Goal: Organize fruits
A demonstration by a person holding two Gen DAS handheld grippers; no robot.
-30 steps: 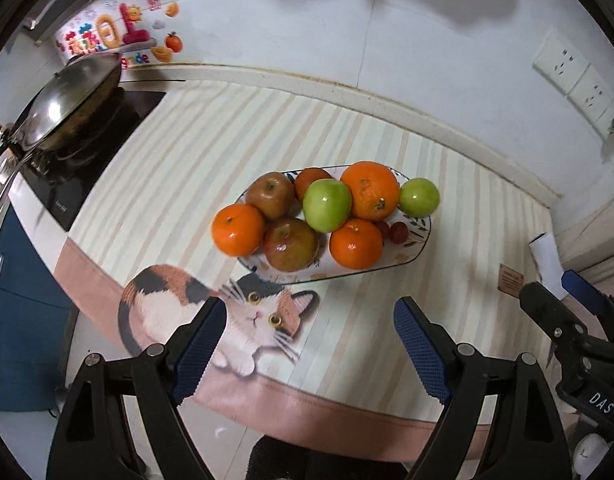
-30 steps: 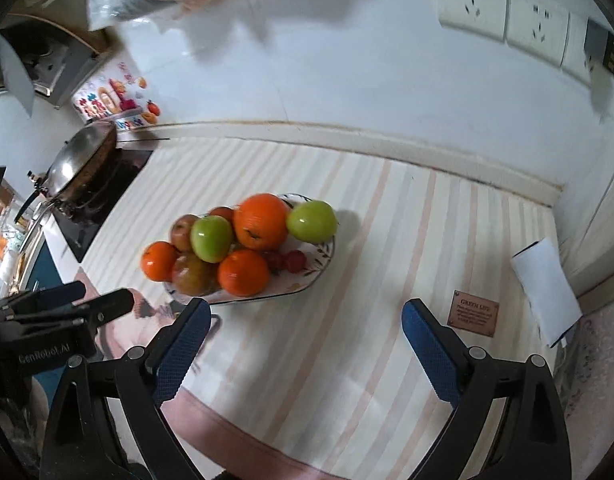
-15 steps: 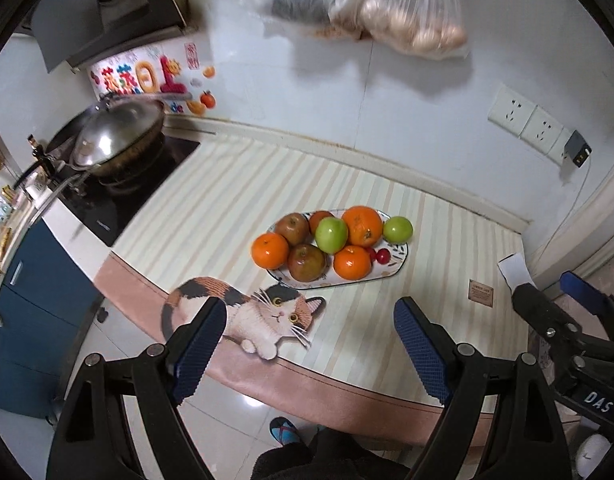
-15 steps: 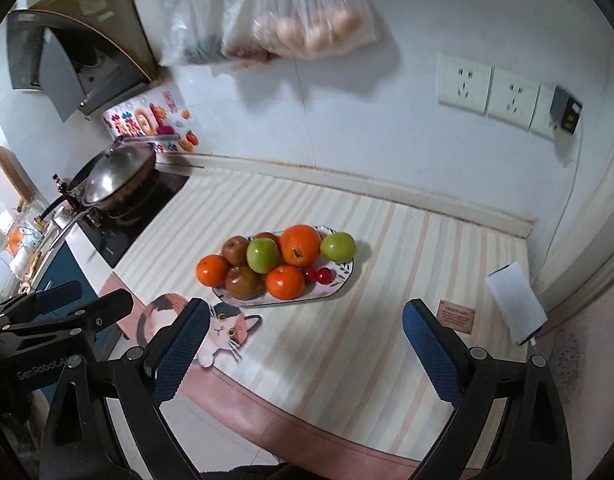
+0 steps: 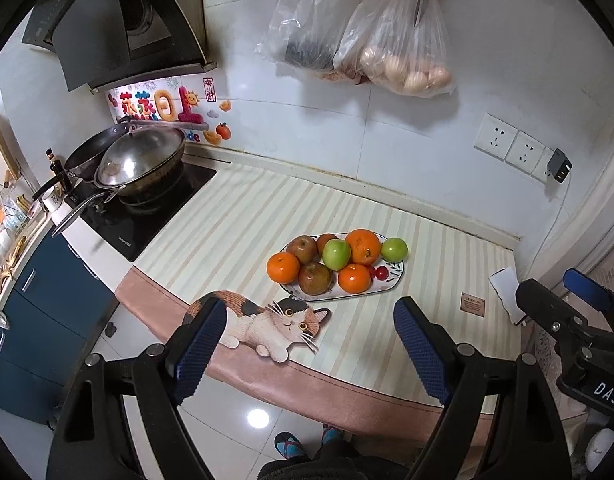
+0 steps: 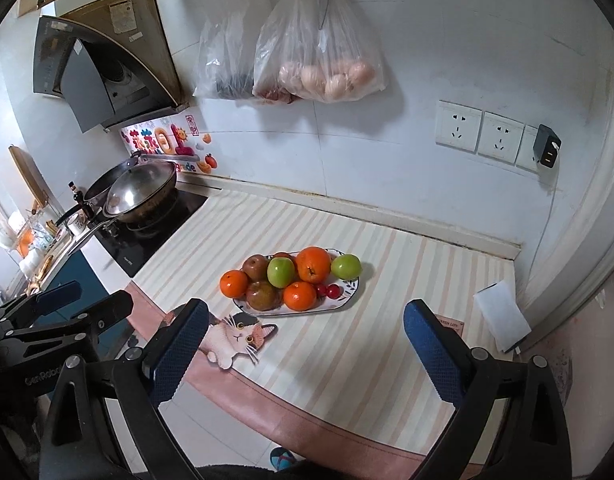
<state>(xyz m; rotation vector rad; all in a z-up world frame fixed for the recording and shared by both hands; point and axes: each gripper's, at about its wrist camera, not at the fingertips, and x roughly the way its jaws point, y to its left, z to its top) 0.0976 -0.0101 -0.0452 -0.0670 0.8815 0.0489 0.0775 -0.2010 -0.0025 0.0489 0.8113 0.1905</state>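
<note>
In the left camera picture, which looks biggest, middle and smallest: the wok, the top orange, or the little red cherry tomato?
Largest to smallest:
1. wok
2. top orange
3. cherry tomato
The wok sits farther from the camera yet looks biggest anyway, so that order is safe.

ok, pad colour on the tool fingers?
Blue, textured pads on black frames, on both tools. The right wrist view shows it best.

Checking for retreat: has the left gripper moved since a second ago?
Yes. The left gripper has pulled back and up from the plate; the fruit now looks much smaller against the fingers, with the wall bags in view.
</note>
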